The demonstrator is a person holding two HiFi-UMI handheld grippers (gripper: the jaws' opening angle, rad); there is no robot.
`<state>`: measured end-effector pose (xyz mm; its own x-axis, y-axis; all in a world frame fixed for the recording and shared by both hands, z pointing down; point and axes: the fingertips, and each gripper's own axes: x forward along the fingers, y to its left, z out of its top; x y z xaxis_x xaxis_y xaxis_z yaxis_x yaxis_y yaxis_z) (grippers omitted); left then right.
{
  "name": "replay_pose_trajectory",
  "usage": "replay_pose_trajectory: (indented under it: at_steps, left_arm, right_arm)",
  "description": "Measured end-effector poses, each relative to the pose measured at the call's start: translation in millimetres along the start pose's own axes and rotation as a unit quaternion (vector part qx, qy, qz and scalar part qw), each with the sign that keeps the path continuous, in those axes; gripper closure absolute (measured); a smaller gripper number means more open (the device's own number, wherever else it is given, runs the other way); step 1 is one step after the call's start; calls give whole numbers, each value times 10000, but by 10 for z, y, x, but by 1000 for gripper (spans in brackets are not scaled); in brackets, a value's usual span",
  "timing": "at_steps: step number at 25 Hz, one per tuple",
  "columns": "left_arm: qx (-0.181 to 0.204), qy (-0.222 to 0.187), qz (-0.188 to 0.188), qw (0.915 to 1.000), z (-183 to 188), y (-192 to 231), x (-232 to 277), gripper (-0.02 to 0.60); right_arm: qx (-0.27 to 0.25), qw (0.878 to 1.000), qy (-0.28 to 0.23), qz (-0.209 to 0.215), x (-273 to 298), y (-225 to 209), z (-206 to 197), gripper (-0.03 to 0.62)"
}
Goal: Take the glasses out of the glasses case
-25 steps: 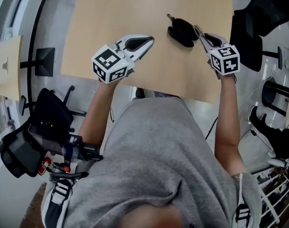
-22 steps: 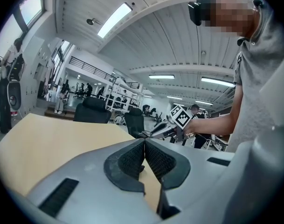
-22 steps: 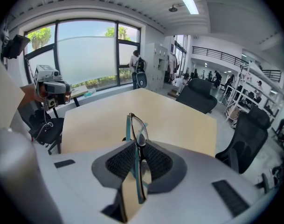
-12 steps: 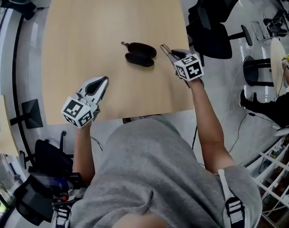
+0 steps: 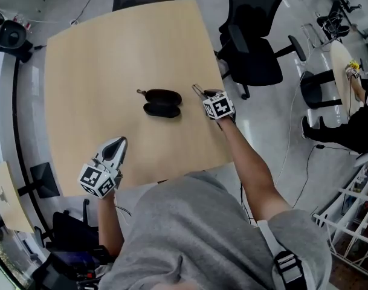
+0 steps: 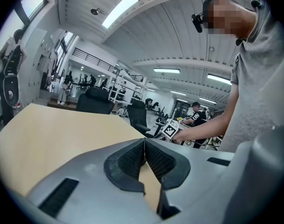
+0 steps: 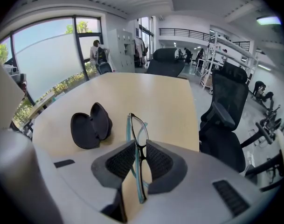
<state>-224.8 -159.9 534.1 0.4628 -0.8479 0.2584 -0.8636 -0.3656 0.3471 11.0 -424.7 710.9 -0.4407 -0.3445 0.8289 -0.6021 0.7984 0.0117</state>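
Observation:
A black glasses case (image 5: 162, 103) lies open on the wooden table (image 5: 99, 59), with nothing seen inside it (image 7: 89, 126). My right gripper (image 5: 199, 92) is shut on a pair of folded glasses (image 7: 138, 143) with a dark and teal frame, held just right of the case near the table's right edge. The glasses stick out past the pads (image 7: 156, 162). My left gripper (image 5: 118, 144) hovers near the table's front left, its jaws shut (image 6: 144, 141) with nothing between them.
Black office chairs (image 5: 254, 47) stand right of the table (image 7: 225, 120). A person sits at a round table (image 5: 347, 71) at the far right. A white rack (image 5: 353, 222) stands at the lower right. My own torso fills the bottom of the head view.
My right gripper has carried the glasses down and away from the case toward the table's right edge. The left gripper barely shifted. The head camera turned, so the table appears moved.

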Motion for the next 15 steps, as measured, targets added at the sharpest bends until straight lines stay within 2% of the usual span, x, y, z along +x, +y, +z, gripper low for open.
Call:
replay_pose_trajectory:
  at_steps: [5,10,15]
  left_arm:
    - [-37,122,54,9999,-31,13,60,577]
    - [-24,144,103,9998,-16,-40,70,577]
    - [26,141,140,9998,-35,-110,-1,577]
  right_arm:
    - [190,9997,144,9,273,-102,-122,522]
    - [-23,9995,281,123,392,-56,-194,519]
    - [-218,9985,453,224,458,16,-304,489]
